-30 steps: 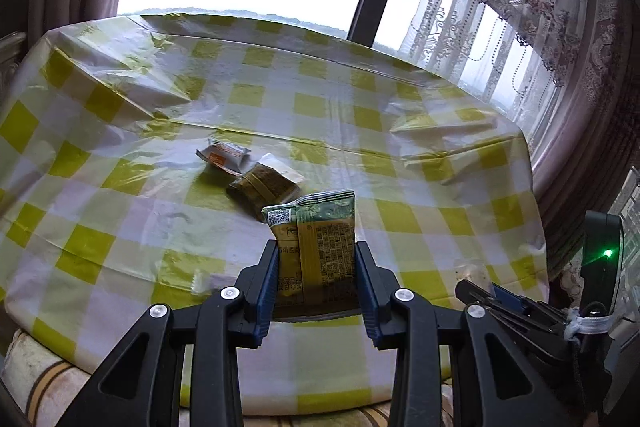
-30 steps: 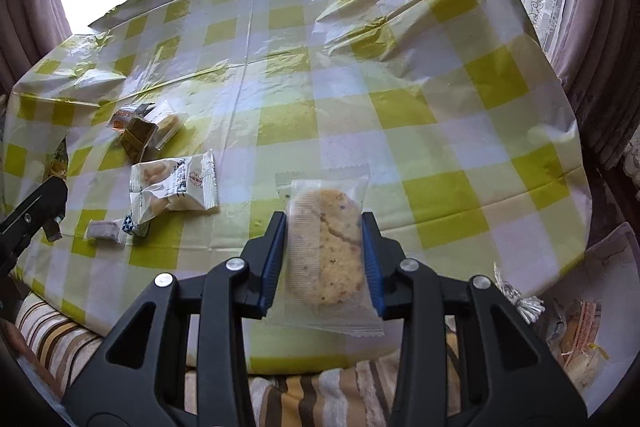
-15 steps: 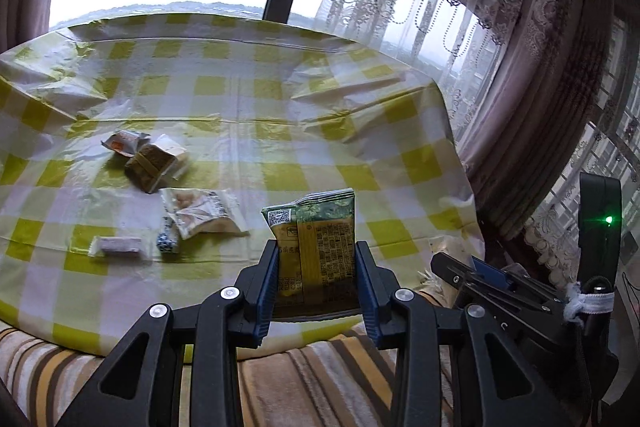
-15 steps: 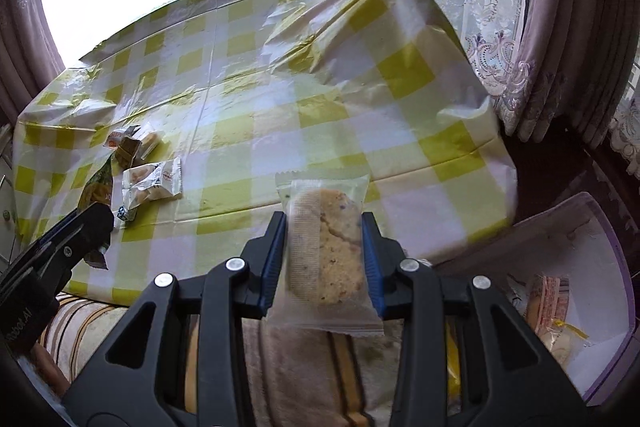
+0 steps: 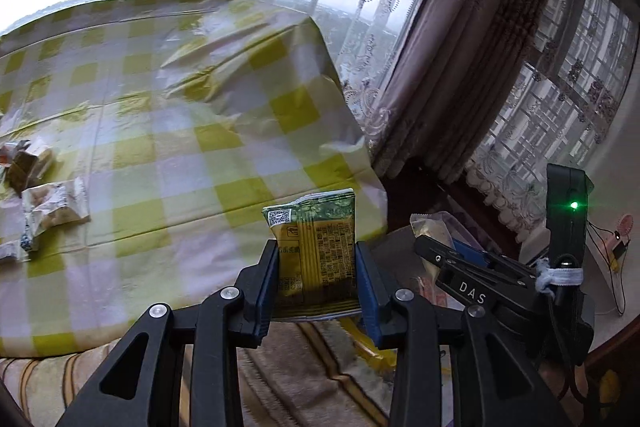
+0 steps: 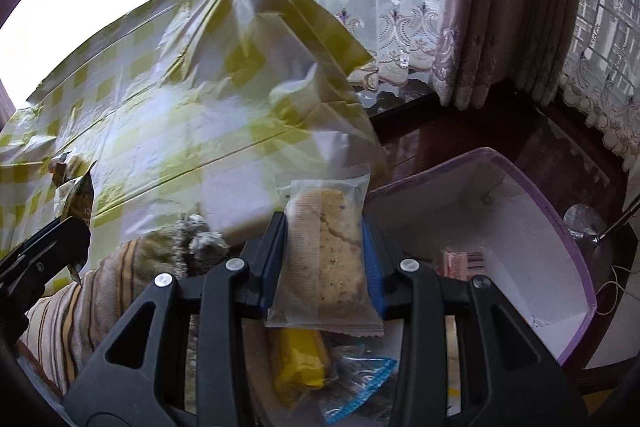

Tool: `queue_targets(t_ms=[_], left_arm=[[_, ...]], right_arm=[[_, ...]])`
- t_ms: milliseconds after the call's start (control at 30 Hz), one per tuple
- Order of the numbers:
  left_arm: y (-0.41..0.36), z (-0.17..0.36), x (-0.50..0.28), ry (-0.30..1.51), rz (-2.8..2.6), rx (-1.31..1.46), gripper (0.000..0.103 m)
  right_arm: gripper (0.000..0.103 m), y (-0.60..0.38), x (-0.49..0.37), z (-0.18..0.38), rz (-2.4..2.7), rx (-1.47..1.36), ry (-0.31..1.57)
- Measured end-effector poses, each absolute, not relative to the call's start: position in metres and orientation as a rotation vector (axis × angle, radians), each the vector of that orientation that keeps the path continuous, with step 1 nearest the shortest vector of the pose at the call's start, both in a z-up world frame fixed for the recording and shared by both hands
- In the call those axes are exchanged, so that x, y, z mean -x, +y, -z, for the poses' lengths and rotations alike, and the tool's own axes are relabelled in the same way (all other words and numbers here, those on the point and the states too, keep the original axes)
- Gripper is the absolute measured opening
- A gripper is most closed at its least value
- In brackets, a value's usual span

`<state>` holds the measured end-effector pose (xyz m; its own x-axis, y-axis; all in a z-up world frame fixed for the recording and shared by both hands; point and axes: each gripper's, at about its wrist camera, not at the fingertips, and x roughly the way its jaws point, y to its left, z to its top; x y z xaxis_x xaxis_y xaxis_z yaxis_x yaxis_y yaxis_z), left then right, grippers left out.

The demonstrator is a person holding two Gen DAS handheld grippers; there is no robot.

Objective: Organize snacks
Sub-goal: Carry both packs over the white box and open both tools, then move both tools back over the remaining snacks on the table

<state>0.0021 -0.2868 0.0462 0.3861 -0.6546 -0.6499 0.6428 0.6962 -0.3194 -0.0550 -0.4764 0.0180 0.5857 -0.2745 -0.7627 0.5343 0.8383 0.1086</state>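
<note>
My left gripper (image 5: pixel 316 263) is shut on a green and yellow snack packet (image 5: pixel 316 251) and holds it past the table's right edge. My right gripper (image 6: pixel 325 247) is shut on a clear-wrapped cookie (image 6: pixel 326 251) and holds it above a white box with a purple rim (image 6: pixel 560 211). The box holds a yellow packet (image 6: pixel 298 359), a blue-edged clear packet (image 6: pixel 356 383) and a pink packet (image 6: pixel 460 261). The right gripper also shows at the right of the left wrist view (image 5: pixel 432 247). The left gripper's tip with its packet shows at the left of the right wrist view (image 6: pixel 76 215).
Several snack packets (image 5: pixel 52 203) lie on the yellow checked tablecloth (image 5: pixel 180 131) at the left. A striped cushion (image 6: pixel 92 303) sits under the table's edge. Curtains (image 5: pixel 460 67) and a window stand to the right.
Both grippers have swung right, away from the table, with their packets still held. The right one now hangs over the open box, which has come much closer.
</note>
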Motion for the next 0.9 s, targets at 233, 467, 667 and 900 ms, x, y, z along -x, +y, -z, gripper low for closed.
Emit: queue_targets(t_ms=[233,467,667,900], left_arm=[[-0.323,-0.041,0.010,0.883,0.949,-0.019,0.044],[-0.316,-0.042,0.008,0.879,0.923,0.003,0.058],[-0.299,-0.042,-0.001,0.876,0.873,0.049,0.058],[-0.263,-0.040,-0.018,0.869,0.772,0.104,0.058]], right_arm=[[0.044,-0.511,0.078,-0.023,0.575,-0.371,0.804],[0.076,-0.523,0.087,-0.033,0.607,-0.382,0.775],[0.076,-0.507,0.082,-0.033,0.564,-0.361,0.786],[0.076,-0.477,0.067,-0.032,0.496,-0.321,0.809]])
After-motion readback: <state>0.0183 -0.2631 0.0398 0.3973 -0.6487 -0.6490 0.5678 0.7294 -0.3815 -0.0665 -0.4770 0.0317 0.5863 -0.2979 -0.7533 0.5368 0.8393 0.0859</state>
